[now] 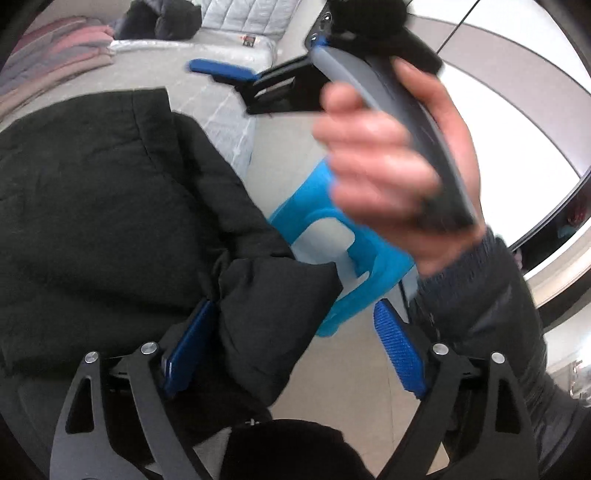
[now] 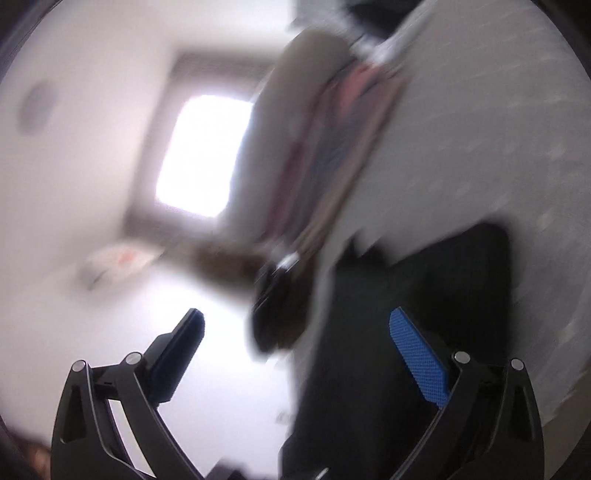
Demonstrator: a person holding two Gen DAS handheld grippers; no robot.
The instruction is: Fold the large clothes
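Note:
A black padded jacket [image 1: 96, 221] lies on a light grey bed. My left gripper [image 1: 295, 328] is open, with a fold of the jacket's sleeve [image 1: 266, 314] lying between its blue pads and against the left pad [image 1: 188, 347]. The right gripper [image 1: 240, 77] shows in the left wrist view, held in a hand [image 1: 388, 166] above the bed, jaws apart. In the blurred right wrist view my right gripper [image 2: 295, 328] is open and empty, tilted, with the jacket [image 2: 406, 295] below its right finger.
A blue plastic stool [image 1: 332, 243] stands on the floor beside the bed. Folded pink and grey clothes [image 1: 48, 62] are stacked at the far left. A dark garment [image 1: 162, 18] and a pale quilted item [image 1: 243, 14] lie at the back.

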